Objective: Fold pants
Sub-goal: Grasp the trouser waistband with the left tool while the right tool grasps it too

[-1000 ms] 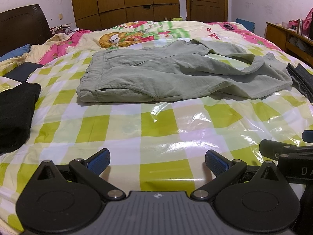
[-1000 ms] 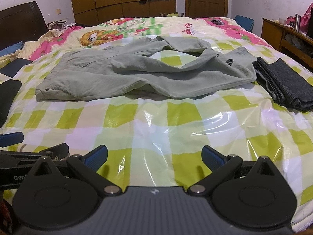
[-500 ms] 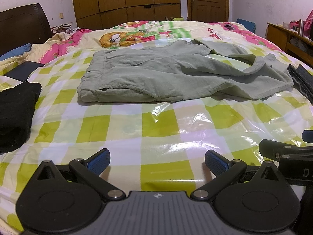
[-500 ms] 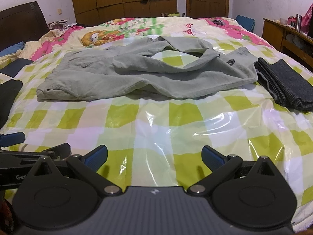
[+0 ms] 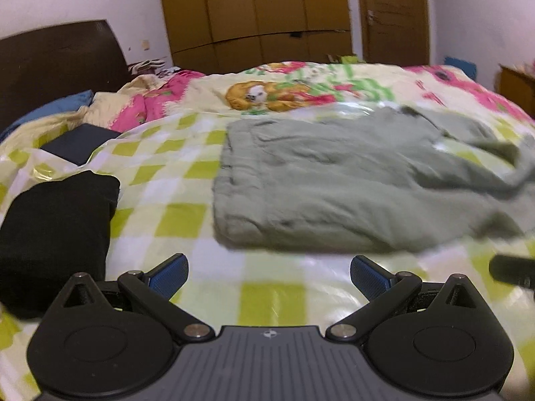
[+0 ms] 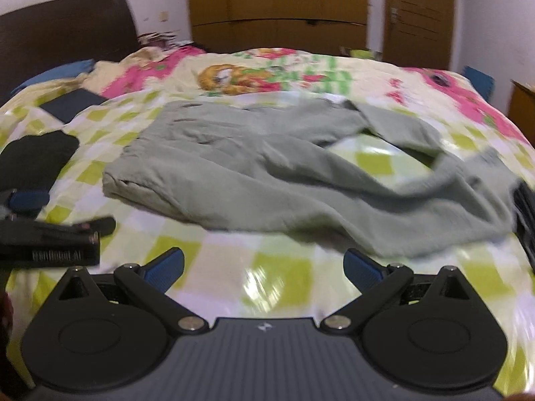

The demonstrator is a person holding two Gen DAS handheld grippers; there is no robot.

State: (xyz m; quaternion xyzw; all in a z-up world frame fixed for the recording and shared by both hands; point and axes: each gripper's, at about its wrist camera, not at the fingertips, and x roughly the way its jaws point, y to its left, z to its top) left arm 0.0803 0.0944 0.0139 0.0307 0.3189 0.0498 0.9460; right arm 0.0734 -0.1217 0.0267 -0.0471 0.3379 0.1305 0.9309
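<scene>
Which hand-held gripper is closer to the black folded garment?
Left. The left hand-held gripper sits right beside the black folded garment; the right hand-held gripper is farther over, facing the grey-green pants.

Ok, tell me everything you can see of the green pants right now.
The pants are pale grey-green, of a soft, matte, cotton-like cloth, and lie unfolded and rumpled on the checked plastic sheet. The waistband end points toward the headboard side. The two legs spread apart, with a patch of sheet showing between them. The leg ends reach the dark folded cloth and seem to touch it. Neither tool touches them. Both views are blurred, so seams and pockets are unclear.
</scene>
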